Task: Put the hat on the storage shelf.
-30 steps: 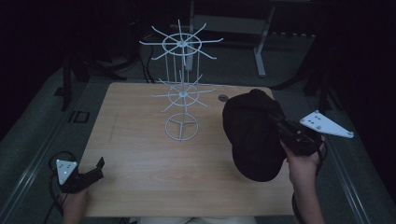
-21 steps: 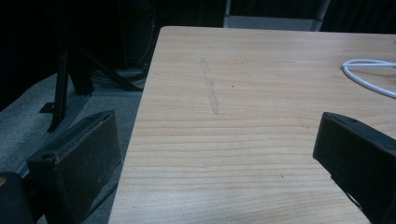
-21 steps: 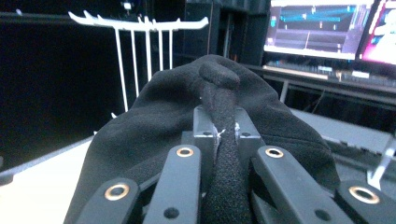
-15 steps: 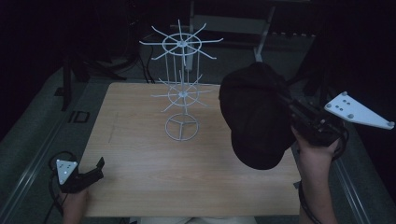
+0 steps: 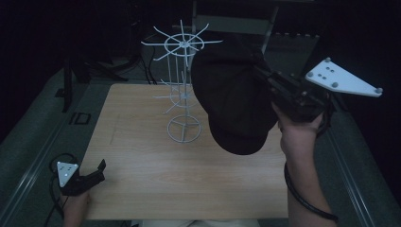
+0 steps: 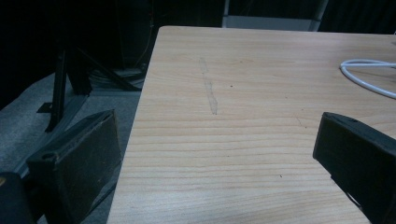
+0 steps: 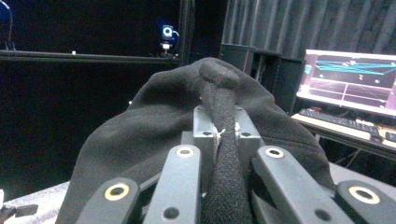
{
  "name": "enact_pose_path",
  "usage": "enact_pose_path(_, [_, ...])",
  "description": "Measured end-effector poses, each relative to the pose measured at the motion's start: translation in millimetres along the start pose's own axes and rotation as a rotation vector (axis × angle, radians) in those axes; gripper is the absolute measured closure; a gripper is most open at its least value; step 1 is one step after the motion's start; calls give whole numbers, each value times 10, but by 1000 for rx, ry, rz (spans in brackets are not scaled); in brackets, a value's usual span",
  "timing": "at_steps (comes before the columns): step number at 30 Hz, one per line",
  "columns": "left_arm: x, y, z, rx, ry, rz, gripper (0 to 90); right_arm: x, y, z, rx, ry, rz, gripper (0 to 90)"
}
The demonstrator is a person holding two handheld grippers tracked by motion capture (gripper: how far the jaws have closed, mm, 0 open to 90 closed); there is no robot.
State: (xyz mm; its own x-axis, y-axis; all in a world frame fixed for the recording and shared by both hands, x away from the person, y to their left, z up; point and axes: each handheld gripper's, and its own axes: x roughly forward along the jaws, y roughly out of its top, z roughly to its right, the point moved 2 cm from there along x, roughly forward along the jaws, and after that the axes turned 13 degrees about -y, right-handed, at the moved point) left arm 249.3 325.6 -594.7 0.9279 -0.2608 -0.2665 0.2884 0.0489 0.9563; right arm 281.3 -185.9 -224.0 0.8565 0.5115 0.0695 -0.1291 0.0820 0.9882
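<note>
A black cap (image 5: 234, 97) hangs in the air over the right side of the table, held by my right gripper (image 5: 265, 78), which is shut on a fold of its fabric. In the right gripper view the jaws pinch the dark cloth of the cap (image 7: 187, 126) between them. A white wire rack (image 5: 182, 85) with spoked tiers stands on a ring base at the table's middle, just left of the cap. My left gripper (image 5: 97, 171) rests open at the table's near left corner, its jaws (image 6: 219, 172) wide apart over bare wood.
The wooden table (image 5: 142, 165) has a faint grey mark (image 6: 209, 91) on its left half. Part of the rack's white ring base (image 6: 369, 77) lies at the right in the left gripper view. A lit monitor (image 7: 350, 79) and keyboard stand beyond the cap.
My right gripper has lifted the cap up and away from the table, toward the rack's top tier. The left gripper has stayed put.
</note>
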Motion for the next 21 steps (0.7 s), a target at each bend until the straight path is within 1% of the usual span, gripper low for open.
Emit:
enact_pose_path(1, [-1,0,-1,0,0,-1,15,33,16,-37,-9,5,1,839])
enact_pose_path(5, [-1,0,-2,0,-3,-1,14,158,47,-160,-19,20,-4,839])
enact_pose_path(8, [-2,-1,-3,0,-5,0,14,241,22,-224,-25,28,-11,839])
enact_pose_path(12, [-3,-1,-4,0,-6,0,15,337,-96,-283,-26,54,-34,838])
enact_pose_path(16, [-1,0,-3,-1,-7,1,15,373,-228,-329,-34,69,-53,838])
enact_pose_path(21, [0,0,-2,0,-5,-1,15,410,-400,-334,-12,98,-72,836])
